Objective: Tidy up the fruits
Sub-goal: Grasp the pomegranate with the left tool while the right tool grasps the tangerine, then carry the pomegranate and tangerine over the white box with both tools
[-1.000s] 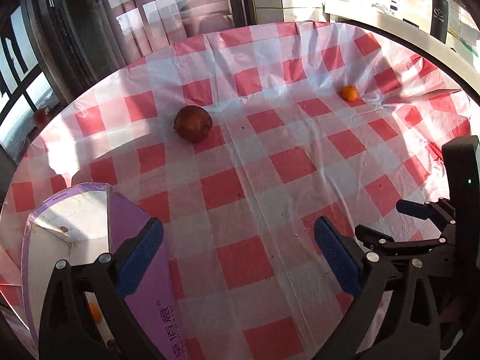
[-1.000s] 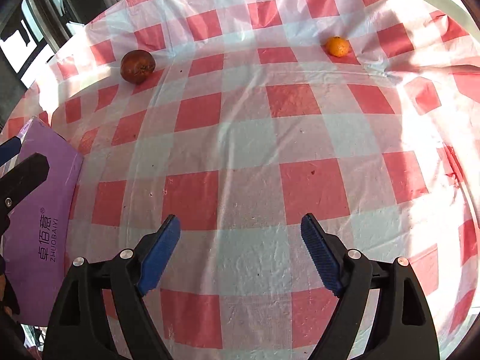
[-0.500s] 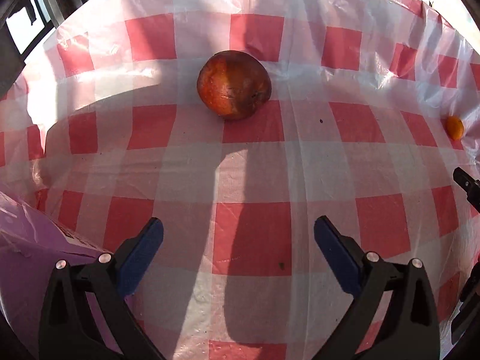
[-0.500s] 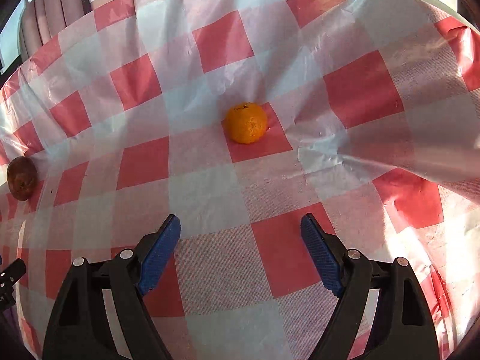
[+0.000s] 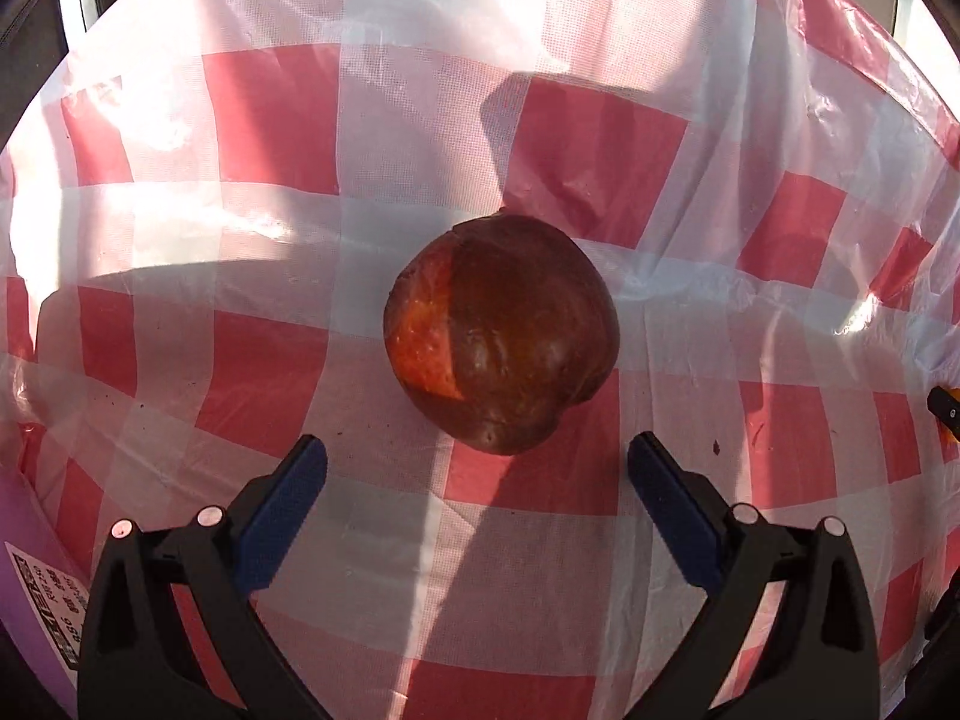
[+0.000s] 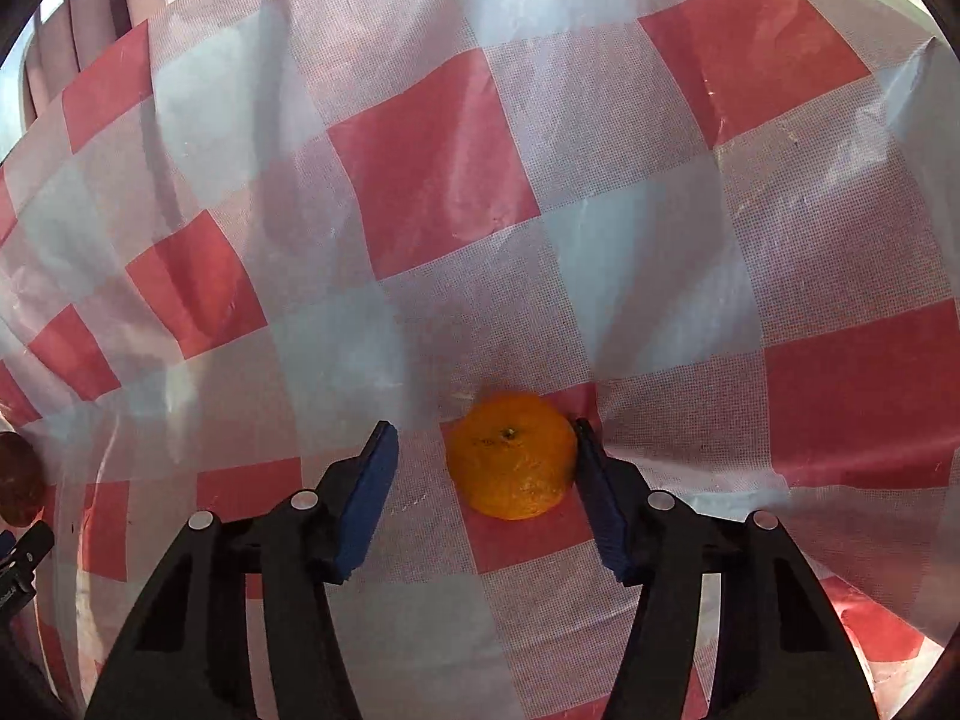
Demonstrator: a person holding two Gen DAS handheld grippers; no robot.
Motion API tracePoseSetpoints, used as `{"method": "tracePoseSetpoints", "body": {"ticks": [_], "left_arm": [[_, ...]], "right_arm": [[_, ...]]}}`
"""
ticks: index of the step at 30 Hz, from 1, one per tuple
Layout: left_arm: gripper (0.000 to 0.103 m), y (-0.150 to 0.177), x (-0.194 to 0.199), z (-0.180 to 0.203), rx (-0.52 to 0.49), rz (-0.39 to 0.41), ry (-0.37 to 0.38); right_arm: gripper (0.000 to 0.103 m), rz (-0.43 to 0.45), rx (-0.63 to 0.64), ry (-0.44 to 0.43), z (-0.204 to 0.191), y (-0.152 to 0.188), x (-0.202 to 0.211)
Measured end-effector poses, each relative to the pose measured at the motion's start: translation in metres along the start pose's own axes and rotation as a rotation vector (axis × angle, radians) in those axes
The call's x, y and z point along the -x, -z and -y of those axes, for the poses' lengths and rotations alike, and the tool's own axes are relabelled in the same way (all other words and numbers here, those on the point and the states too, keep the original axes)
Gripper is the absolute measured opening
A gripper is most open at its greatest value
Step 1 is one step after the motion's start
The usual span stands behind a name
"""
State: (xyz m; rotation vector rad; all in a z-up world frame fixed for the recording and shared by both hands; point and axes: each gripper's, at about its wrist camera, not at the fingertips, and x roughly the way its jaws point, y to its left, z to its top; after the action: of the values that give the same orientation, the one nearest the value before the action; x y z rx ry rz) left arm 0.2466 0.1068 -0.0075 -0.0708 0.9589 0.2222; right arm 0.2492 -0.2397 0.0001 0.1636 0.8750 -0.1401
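Note:
A large dark red fruit (image 5: 501, 333) lies on the red-and-white checked tablecloth (image 5: 270, 120). My left gripper (image 5: 477, 453) is open, its blue pads just short of the fruit on either side. A small orange (image 6: 511, 455) lies on the cloth between the blue pads of my right gripper (image 6: 483, 441). The right gripper is open; its right pad is against or very near the orange, the left pad stands apart. The dark red fruit also shows at the left edge of the right wrist view (image 6: 18, 486).
A purple box (image 5: 36, 594) with printed text sits at the lower left of the left wrist view. The cloth is wrinkled and rises in folds beyond both fruits. Part of the other gripper (image 6: 21, 558) shows at the right wrist view's left edge.
Both grippers have moved forward. The left one has closed in on the dark red fruit. The right one has reached the orange, which now sits between its pads, and has narrowed.

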Motion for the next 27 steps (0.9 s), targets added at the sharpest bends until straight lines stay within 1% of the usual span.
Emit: {"method": "tracePoseSetpoints", "body": {"ticks": [3, 5, 10, 11, 13, 14, 15, 16, 18, 19, 22, 24, 27], "left_arm": [[0.101, -0.012, -0.011, -0.006, 0.016, 0.009, -0.006], [0.101, -0.022, -0.017, -0.008, 0.020, 0.018, 0.004], [0.100, -0.039, -0.034, -0.007, -0.016, 0.016, 0.011], [0.099, -0.040, -0.035, -0.007, -0.013, 0.015, 0.029], [0.089, -0.041, -0.035, -0.007, -0.033, 0.036, 0.046], [0.076, -0.039, -0.032, -0.002, -0.063, 0.049, 0.064], [0.065, -0.038, -0.029, 0.002, -0.097, 0.061, 0.071], [0.065, -0.037, -0.028, 0.004, -0.118, 0.055, 0.081], [0.064, -0.033, -0.023, 0.006, -0.101, 0.038, 0.105], [0.064, -0.031, -0.021, 0.003, -0.099, 0.031, 0.107], [0.064, -0.015, -0.007, -0.002, -0.050, 0.017, 0.137], [0.064, 0.001, 0.006, -0.006, -0.015, 0.004, 0.162], [0.064, 0.028, 0.026, -0.009, 0.004, -0.022, 0.192]], "right_arm": [[0.056, 0.003, -0.016, -0.017, 0.003, -0.001, 0.000], [0.056, 0.004, -0.021, -0.024, 0.007, -0.001, 0.001], [0.056, 0.001, -0.013, -0.014, 0.005, -0.002, 0.002], [0.056, 0.000, -0.012, -0.011, 0.006, -0.002, 0.002], [0.056, 0.000, -0.009, -0.008, 0.004, -0.002, 0.002], [0.056, -0.001, -0.009, -0.008, 0.003, -0.002, 0.002], [0.056, -0.001, -0.009, -0.008, 0.003, -0.003, 0.002], [0.056, -0.001, -0.009, -0.006, 0.003, -0.002, 0.002], [0.053, 0.001, -0.011, -0.003, 0.000, -0.002, 0.001], [0.050, 0.003, -0.017, -0.002, -0.001, -0.002, 0.000], [0.039, 0.013, -0.054, -0.003, 0.005, 0.000, 0.007], [0.038, 0.019, -0.077, -0.023, 0.010, 0.000, 0.007], [0.038, 0.015, -0.048, -0.013, 0.007, 0.007, 0.014]]}}
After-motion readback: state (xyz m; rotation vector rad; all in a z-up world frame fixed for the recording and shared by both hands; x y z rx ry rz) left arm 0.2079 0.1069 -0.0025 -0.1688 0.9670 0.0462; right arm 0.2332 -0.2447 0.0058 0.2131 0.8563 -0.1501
